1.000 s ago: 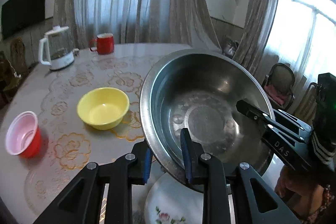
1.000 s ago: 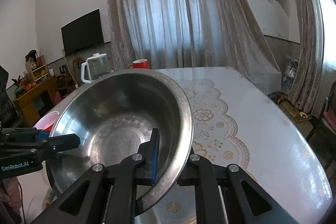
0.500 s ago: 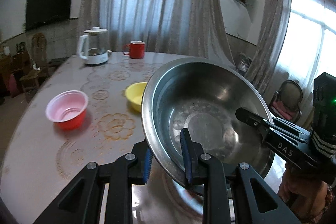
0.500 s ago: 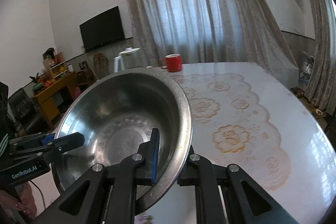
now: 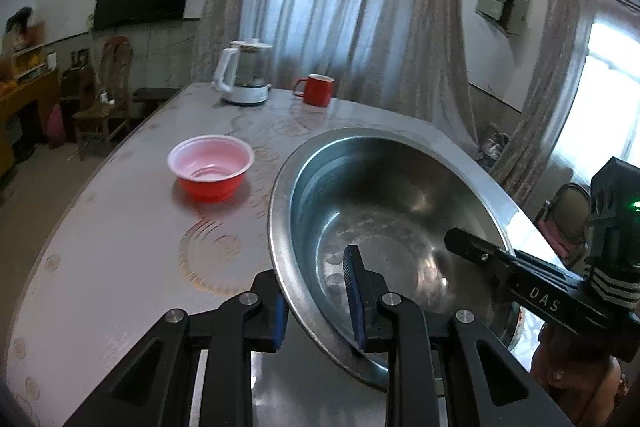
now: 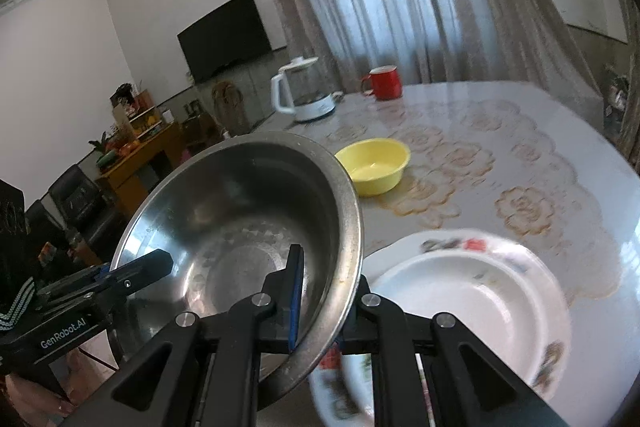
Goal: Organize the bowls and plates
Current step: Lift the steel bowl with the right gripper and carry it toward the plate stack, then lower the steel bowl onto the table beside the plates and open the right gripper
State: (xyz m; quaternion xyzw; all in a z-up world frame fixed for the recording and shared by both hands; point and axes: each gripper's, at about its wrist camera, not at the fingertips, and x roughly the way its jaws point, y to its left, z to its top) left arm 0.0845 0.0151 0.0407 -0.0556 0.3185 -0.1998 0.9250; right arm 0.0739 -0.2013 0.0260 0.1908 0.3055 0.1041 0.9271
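Bowls number three: steel bowl [image 5: 384, 211], red bowl [image 5: 211, 167], yellow bowl [image 6: 374, 165].

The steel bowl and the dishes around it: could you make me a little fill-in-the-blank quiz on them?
1. Both pairs of tongs, left and right, grip the rim of the ___ bowl.
2. The red mug stands beside the white ___.
3. The small bowl that is red outside is ___ inside.
4. The bowl near the white plate is ___.

Missing words: steel; kettle; pink; yellow
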